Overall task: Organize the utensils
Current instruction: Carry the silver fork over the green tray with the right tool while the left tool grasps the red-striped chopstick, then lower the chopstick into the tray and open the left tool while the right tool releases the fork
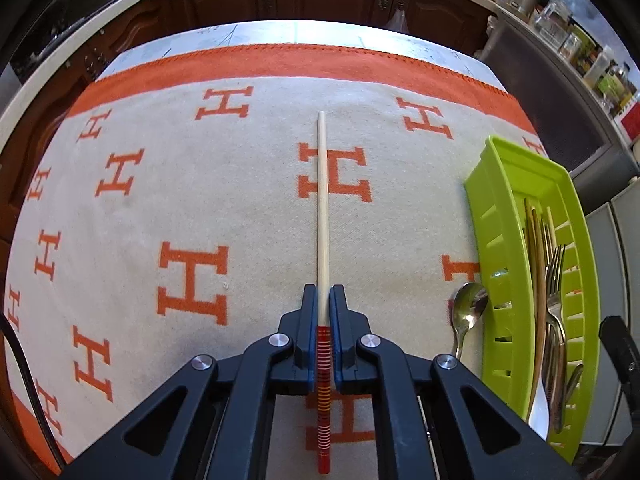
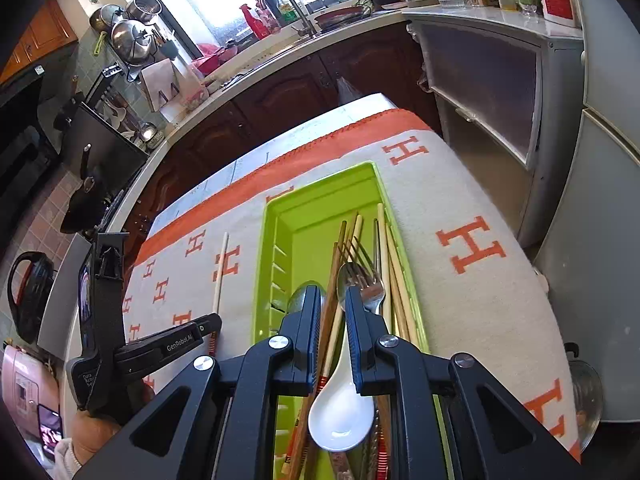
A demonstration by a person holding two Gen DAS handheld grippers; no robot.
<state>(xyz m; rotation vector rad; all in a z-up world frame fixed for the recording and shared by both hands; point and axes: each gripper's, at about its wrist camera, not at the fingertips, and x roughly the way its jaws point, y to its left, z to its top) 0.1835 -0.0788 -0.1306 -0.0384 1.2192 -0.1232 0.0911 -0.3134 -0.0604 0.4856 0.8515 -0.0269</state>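
A long pale chopstick [image 1: 322,200] with a red striped end lies along the H-patterned cloth, and my left gripper [image 1: 323,292] is shut on it near that red end. The same chopstick [image 2: 221,268] and left gripper [image 2: 212,323] show at the left of the right wrist view. My right gripper [image 2: 333,294] hovers low over the green tray [image 2: 262,280], its jaws a little apart. A white ceramic spoon [image 2: 340,416] lies in the tray under it; its handle and a brown chopstick run between the fingers without being pinched. Forks [image 2: 366,280] and several chopsticks fill the tray.
The green tray [image 1: 496,216] stands at the cloth's right side. A metal spoon [image 1: 466,312] lies on the cloth against the tray's outer left wall. Another metal spoon [image 2: 300,298] rests inside. A kitchen counter and cabinets lie beyond the table's far edge.
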